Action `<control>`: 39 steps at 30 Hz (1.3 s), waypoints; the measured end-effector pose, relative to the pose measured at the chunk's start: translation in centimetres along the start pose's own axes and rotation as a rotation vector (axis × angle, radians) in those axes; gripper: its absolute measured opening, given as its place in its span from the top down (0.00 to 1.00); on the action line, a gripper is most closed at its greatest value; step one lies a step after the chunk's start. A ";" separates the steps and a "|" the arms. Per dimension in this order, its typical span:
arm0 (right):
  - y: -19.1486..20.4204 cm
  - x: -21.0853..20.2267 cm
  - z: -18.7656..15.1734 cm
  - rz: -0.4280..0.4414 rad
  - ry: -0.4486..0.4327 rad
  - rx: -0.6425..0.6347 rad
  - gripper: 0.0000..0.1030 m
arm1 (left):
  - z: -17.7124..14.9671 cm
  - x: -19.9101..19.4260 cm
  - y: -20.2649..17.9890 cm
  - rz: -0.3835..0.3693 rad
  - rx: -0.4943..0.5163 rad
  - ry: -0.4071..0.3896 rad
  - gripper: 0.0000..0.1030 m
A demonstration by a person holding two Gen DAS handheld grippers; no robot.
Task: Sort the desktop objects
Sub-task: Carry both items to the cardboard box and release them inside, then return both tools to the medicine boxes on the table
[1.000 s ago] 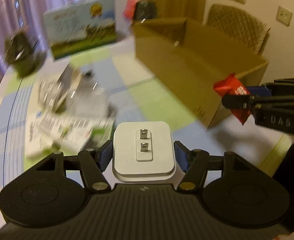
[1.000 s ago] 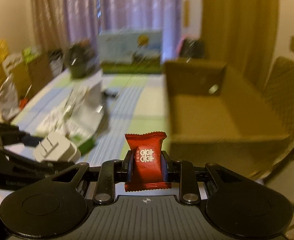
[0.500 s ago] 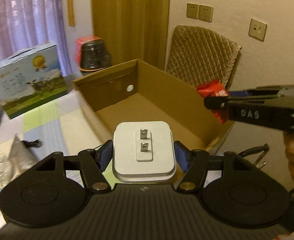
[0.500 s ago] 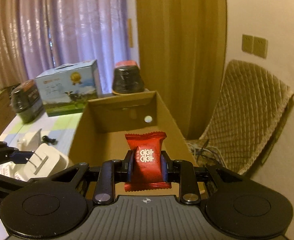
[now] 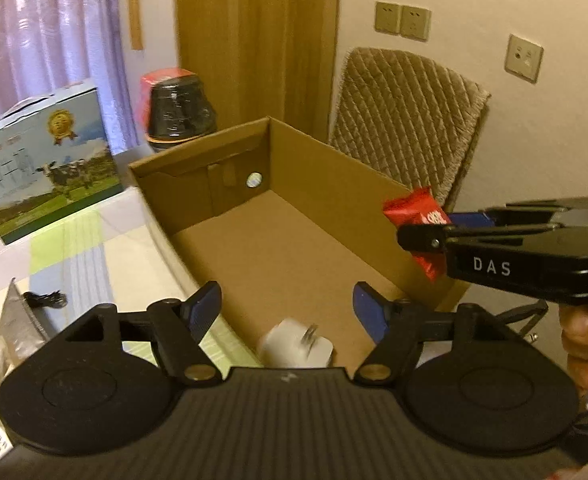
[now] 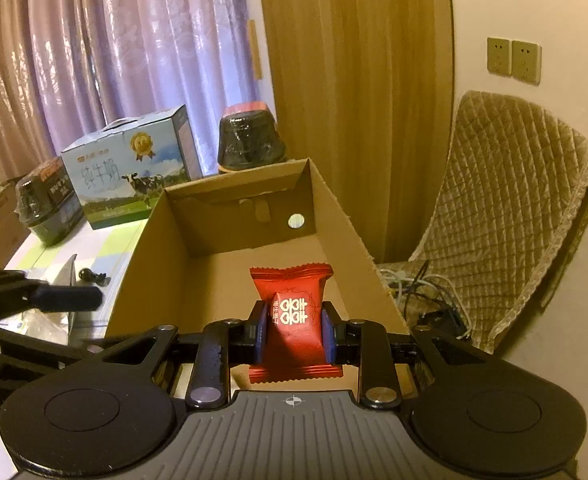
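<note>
An open cardboard box [image 5: 314, 176] [image 6: 334, 208] stands at the table's right edge. My left gripper [image 5: 285, 306] hangs open over its near end. Below it a white plug adapter [image 5: 296, 346], blurred, lies or falls inside the box. My right gripper [image 6: 296, 328] is shut on a red candy packet [image 6: 294, 316] and hovers above the box's near right side. In the left wrist view that gripper [image 5: 418, 236] and the candy packet [image 5: 414, 210] show at the right, over the box's right wall. The left gripper's blue finger [image 6: 67, 298] shows at the left of the right wrist view.
A blue milk carton box [image 5: 45, 160] [image 6: 133, 164] and a black wrapped jar [image 5: 179, 110] [image 6: 249, 140] stand behind the cardboard box. A second dark jar [image 6: 43, 204], papers and a small black cable [image 5: 43, 300] lie on the checked tablecloth. A quilted chair [image 5: 406, 116] is beside the table.
My left gripper opened and let go of the white plug adapter, which dropped into the box. Both grippers swung from the table to above the box; the right one still holds the candy.
</note>
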State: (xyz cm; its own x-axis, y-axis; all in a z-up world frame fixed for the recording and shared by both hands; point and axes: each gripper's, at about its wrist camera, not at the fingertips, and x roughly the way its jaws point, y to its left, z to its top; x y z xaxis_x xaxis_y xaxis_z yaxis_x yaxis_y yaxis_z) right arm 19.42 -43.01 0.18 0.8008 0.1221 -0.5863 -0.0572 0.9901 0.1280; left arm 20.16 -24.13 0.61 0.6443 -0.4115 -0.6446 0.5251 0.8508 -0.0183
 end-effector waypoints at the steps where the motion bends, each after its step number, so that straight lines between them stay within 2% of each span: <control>1: 0.0 0.1 -0.1 0.001 0.001 0.002 0.76 | -0.2 -0.4 0.4 0.007 -0.006 -0.004 0.34; 11: 0.9 0.9 0.0 0.035 0.006 0.016 0.74 | -3.2 -4.1 3.6 0.078 -0.090 -0.007 0.33; 12: 1.0 0.9 0.1 0.044 -0.002 0.016 0.71 | -3.4 -4.4 3.8 0.082 -0.093 -0.007 0.33; 14: 1.3 0.6 0.2 0.038 -0.019 0.013 0.42 | -3.9 -5.0 4.0 0.095 -0.097 -0.010 0.33; 15: 1.4 0.4 0.3 0.033 -0.030 0.015 0.39 | -4.1 -5.2 4.1 0.100 -0.099 -0.010 0.33; 24: 1.9 -3.4 -2.3 0.026 -0.034 0.081 0.33 | -6.8 -8.7 5.3 0.146 -0.137 -0.001 0.26; 33: 6.0 -8.0 -5.5 0.078 -0.040 0.058 0.25 | -11.4 -13.3 7.1 0.201 -0.205 0.028 0.19; 39: 9.6 -8.9 -7.5 0.143 0.003 0.001 0.19 | -13.8 -16.8 9.4 0.265 -0.267 0.031 0.12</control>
State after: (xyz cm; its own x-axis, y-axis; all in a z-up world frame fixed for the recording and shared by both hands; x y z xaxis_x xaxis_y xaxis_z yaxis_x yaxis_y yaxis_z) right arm 7.32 -34.11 0.60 0.7829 0.2619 -0.5644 -0.1696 0.9626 0.2114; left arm 6.57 -4.63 0.71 0.7193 -0.1589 -0.6762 0.1760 0.9834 -0.0439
